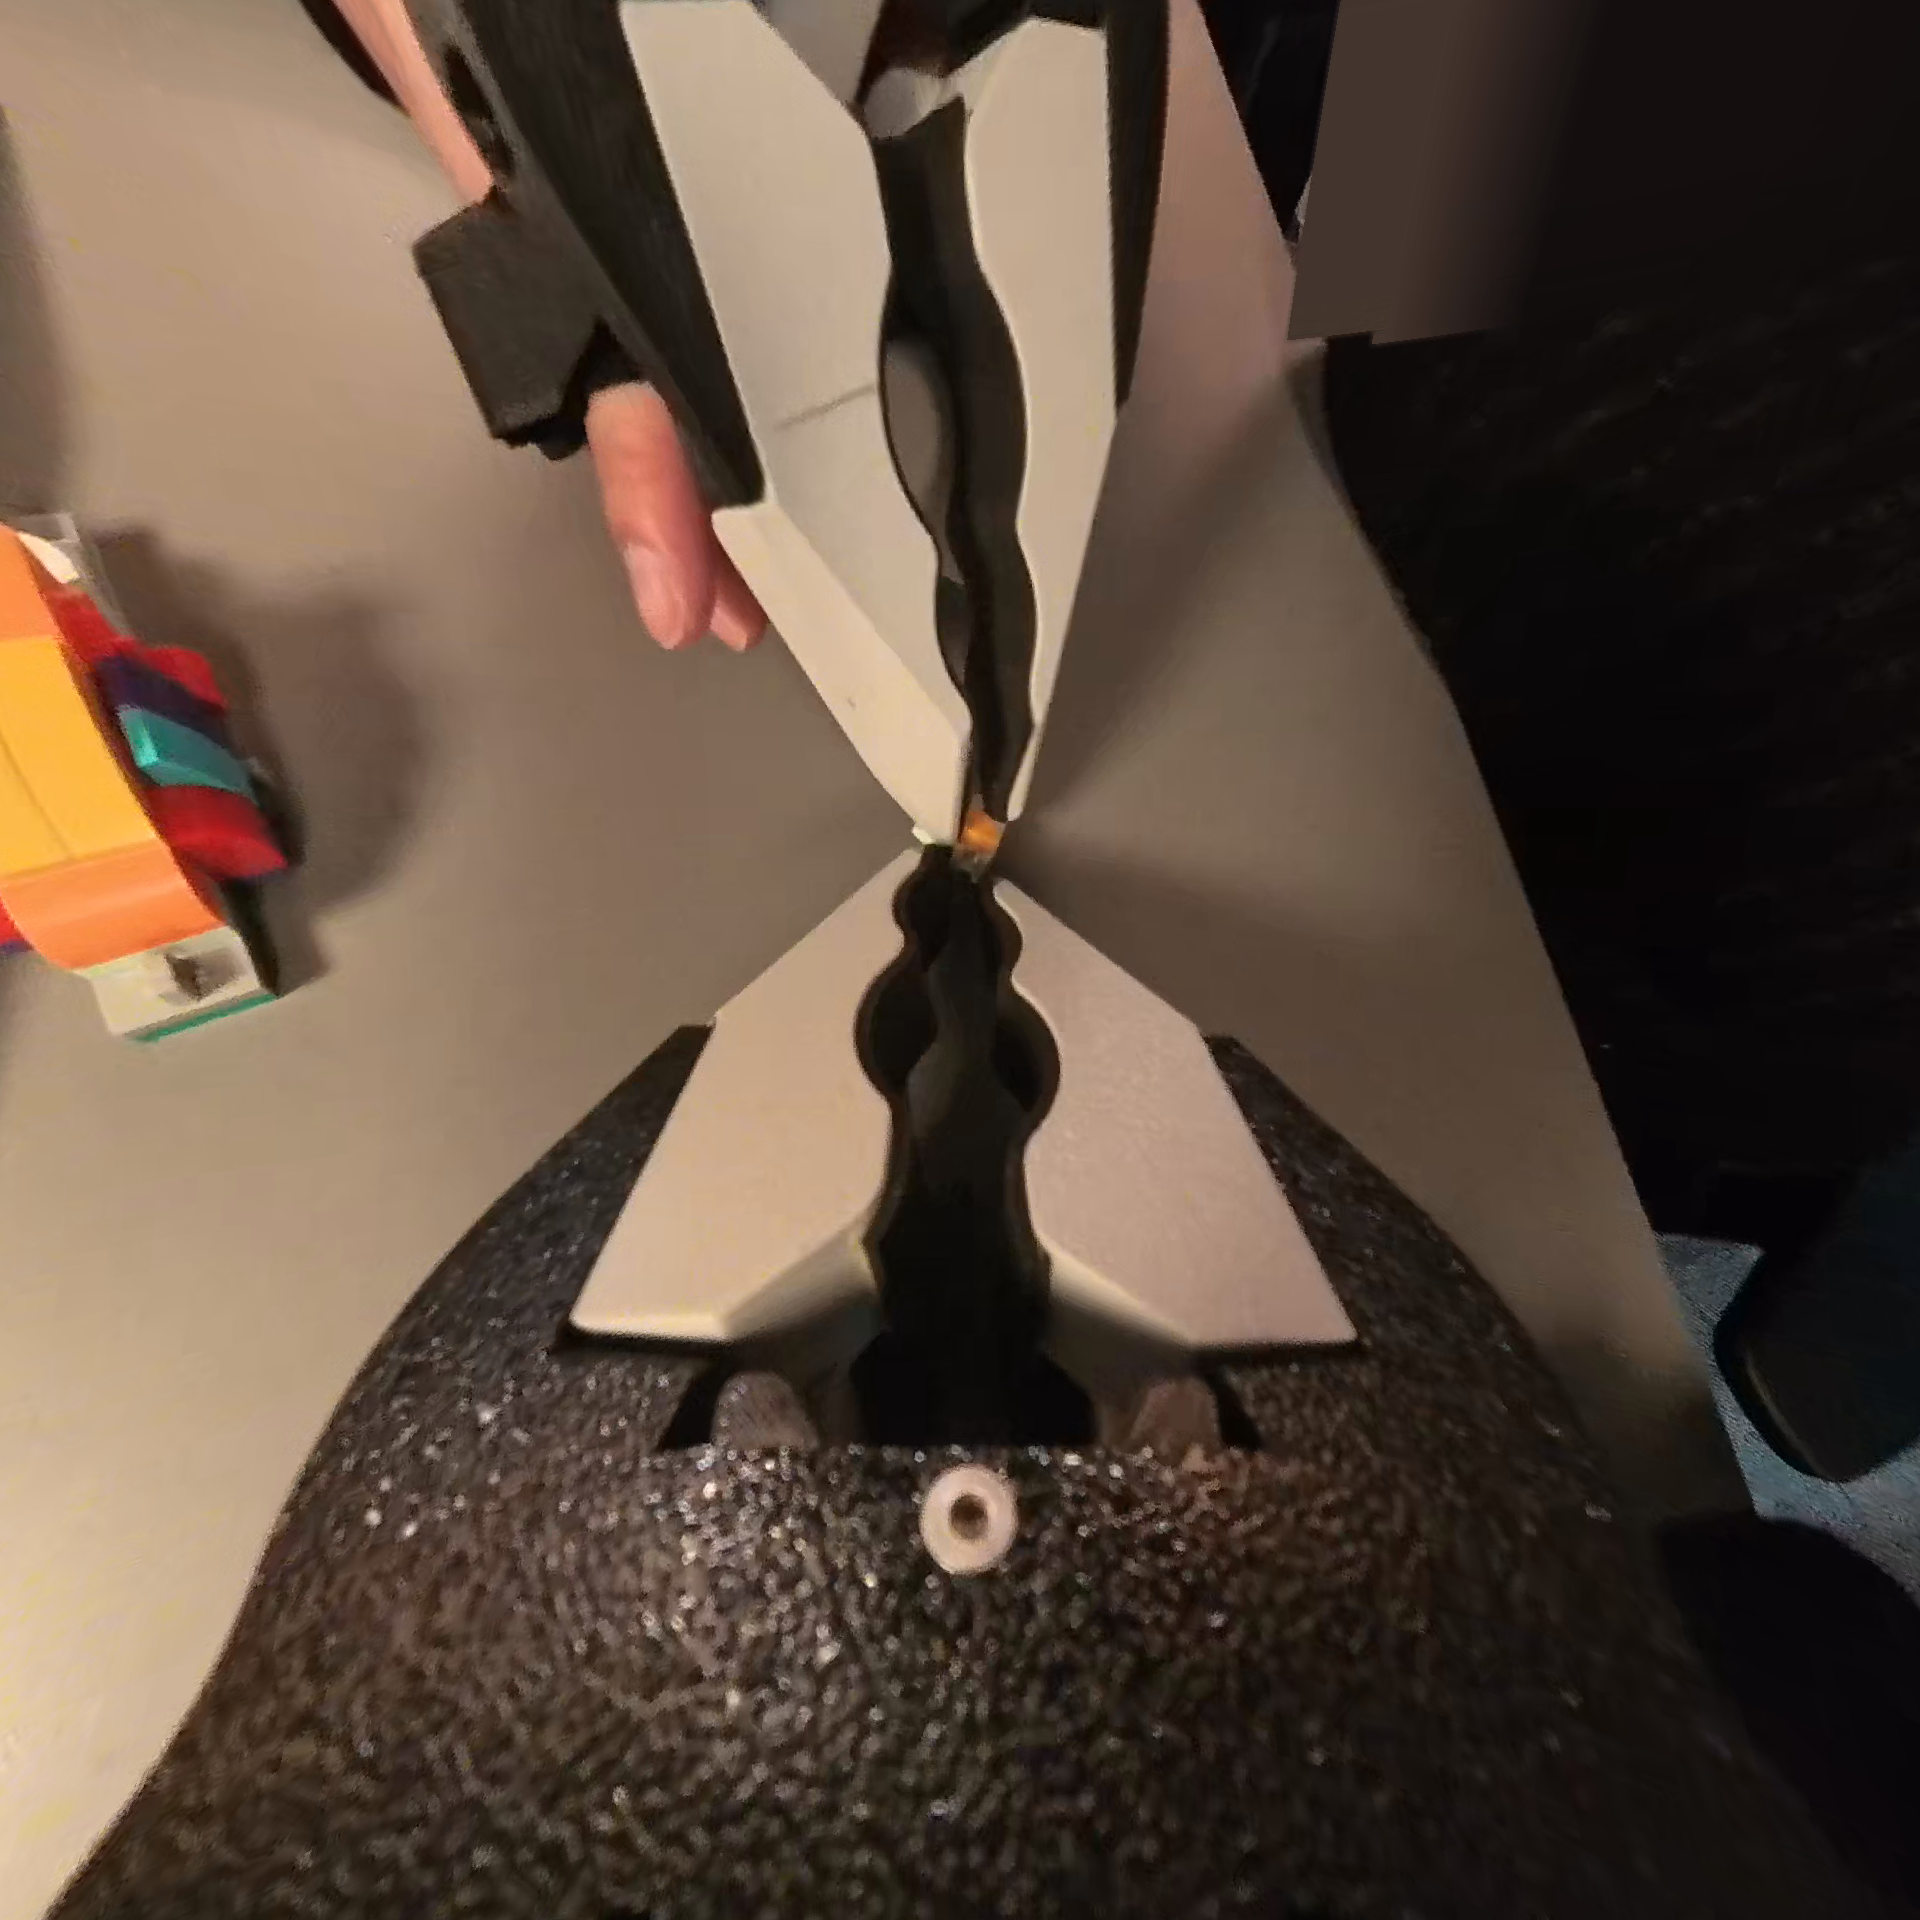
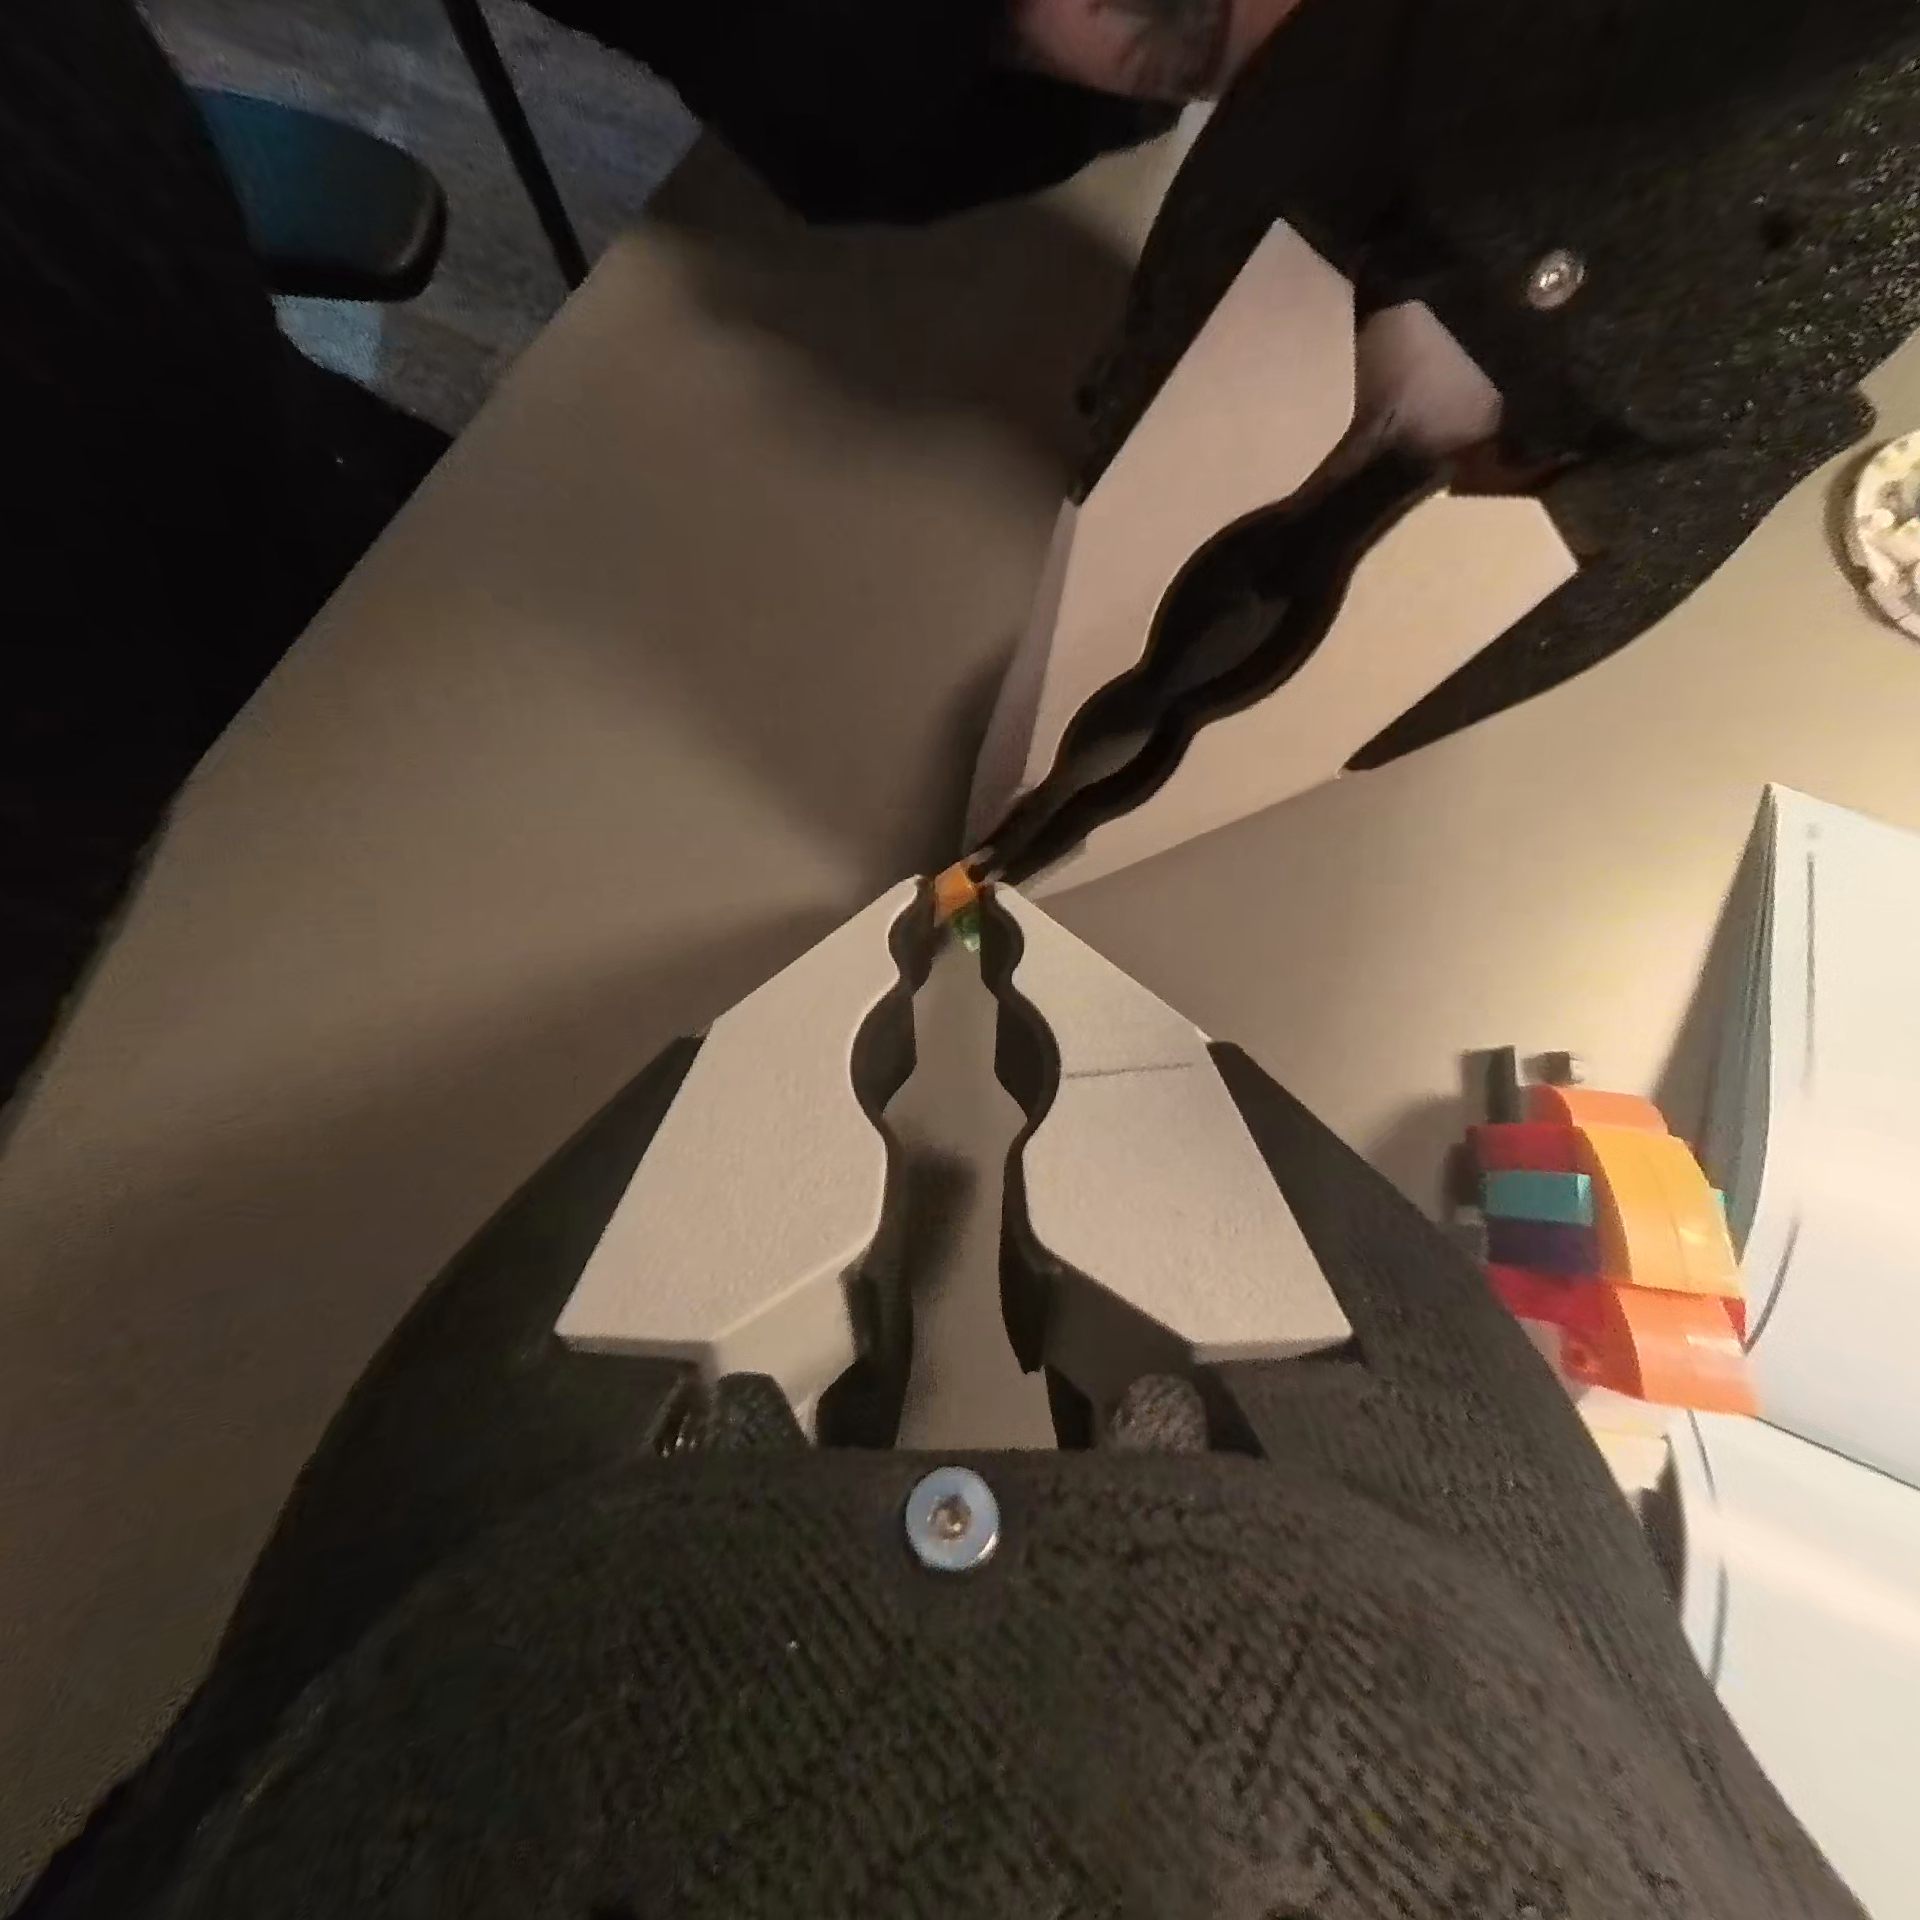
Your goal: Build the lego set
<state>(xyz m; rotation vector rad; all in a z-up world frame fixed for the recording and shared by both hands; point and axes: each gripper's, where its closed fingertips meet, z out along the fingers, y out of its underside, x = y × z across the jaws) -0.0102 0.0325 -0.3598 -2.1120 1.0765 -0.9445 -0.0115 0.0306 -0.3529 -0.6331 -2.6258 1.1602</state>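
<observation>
A tiny orange lego piece (image 2: 954, 891) with a green bit under it is pinched between the tips of my right gripper (image 2: 956, 906), held above the grey table (image 2: 623, 623). My left gripper (image 1: 951, 857) is shut, and its tips meet the right gripper's tips at the orange piece (image 1: 982, 831). I cannot tell whether the left tips grip anything. In the right wrist view the left gripper (image 2: 1003, 854) comes in from the upper right. The colourful lego build (image 1: 104, 790) of orange, yellow, red and teal bricks stands on the table at the left; it also shows in the right wrist view (image 2: 1621, 1247).
A white box (image 2: 1829, 1091) lies just beyond the build. A person's finger (image 1: 665, 520) sits on the right gripper's handle. The table edge (image 1: 1455, 727) drops to a dark floor on one side. A round pale object (image 2: 1893, 540) lies at the far right. Left and right tips are no more than a few centimetres apart. Left tips and right tips are each some 20 cm from the round pale object (image 2: 1893, 540).
</observation>
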